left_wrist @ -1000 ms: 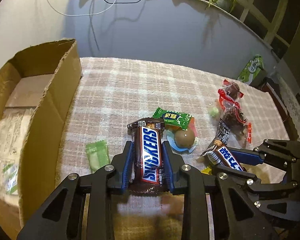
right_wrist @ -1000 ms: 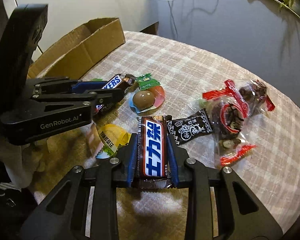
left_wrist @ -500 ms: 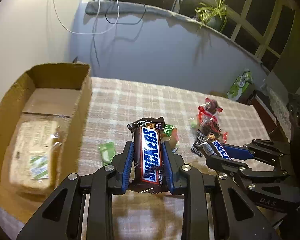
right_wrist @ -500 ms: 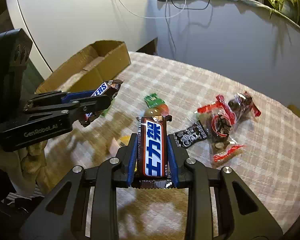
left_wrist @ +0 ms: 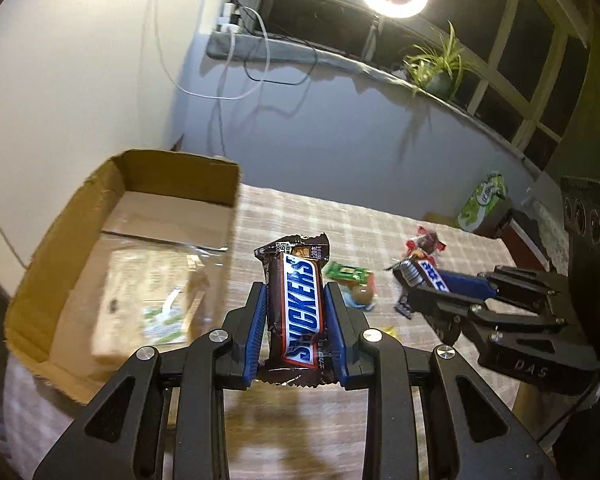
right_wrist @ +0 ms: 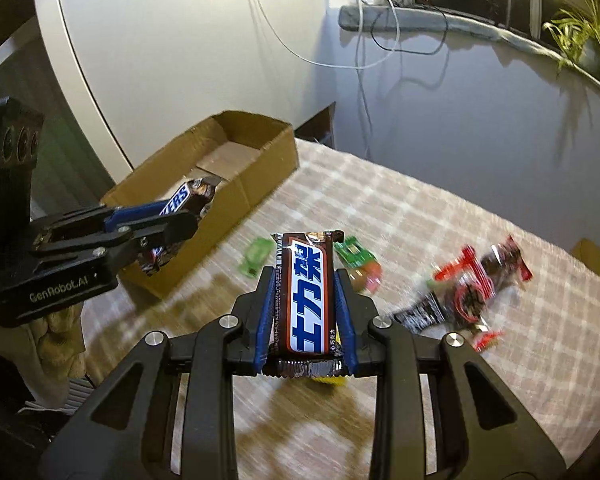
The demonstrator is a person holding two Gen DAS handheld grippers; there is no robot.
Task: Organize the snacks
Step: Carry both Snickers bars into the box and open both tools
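We see two grippers, each clamped on one chocolate bar. The left gripper (left_wrist: 296, 312) grips a bar with Latin lettering (left_wrist: 298, 312) lengthwise between its blue pads, clear of the counter (left_wrist: 300, 432); in the right wrist view this bar hangs above the near edge of the cardboard box (right_wrist: 220, 200). The right gripper (right_wrist: 305, 304) grips a second bar with Chinese lettering (right_wrist: 306, 300) the same way, above the checked cloth on the counter. We count one cardboard box, open at the top, at the left end of the counter; one clear-wrapped flat packet (left_wrist: 148, 292) lies on its floor. On the cloth we count one pale green candy (right_wrist: 256, 258), one dark green wrapped candy (right_wrist: 354, 254) touching one round brown sweet (left_wrist: 360, 294), one black sachet (right_wrist: 424, 314), and a cluster of red-and-clear wrapped snacks (right_wrist: 480, 276) whose number we cannot tell through the blur. A yellow wrapper (right_wrist: 332, 378) shows partly beneath the right gripper. One green carton (left_wrist: 482, 202) stands at the far right edge.
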